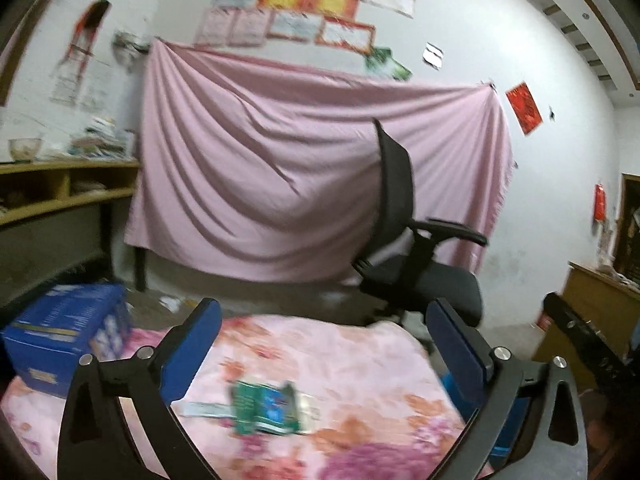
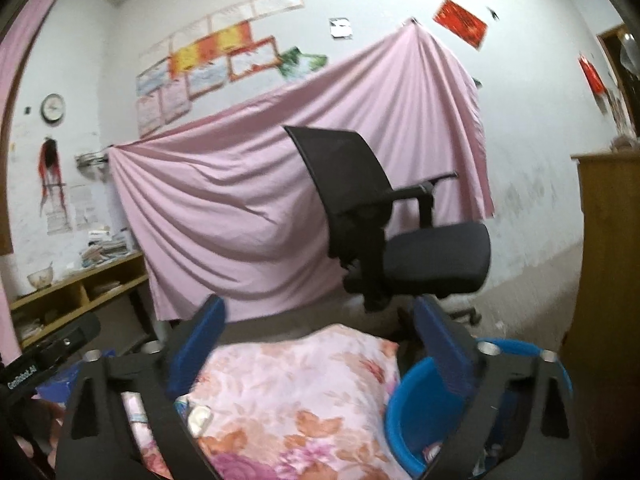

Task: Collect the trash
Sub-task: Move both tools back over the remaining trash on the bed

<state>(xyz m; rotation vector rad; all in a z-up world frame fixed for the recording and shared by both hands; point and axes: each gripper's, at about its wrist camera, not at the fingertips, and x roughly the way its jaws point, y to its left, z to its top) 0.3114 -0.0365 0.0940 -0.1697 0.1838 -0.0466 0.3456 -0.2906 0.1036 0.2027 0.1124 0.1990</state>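
Note:
A green and blue wrapper lies flat on the floral blanket, with a pale strip of paper beside it. My left gripper hangs above them, open and empty, its blue fingers spread wide. In the right wrist view my right gripper is also open with nothing between its jaws. A blue round bin sits just behind its right finger, at the blanket's right edge. A small crumpled wrapper shows near the left finger.
A blue cardboard box stands on the blanket's left side. A black office chair is beyond the blanket, before a hung pink sheet. Wooden shelves line the left wall and a wooden cabinet stands right.

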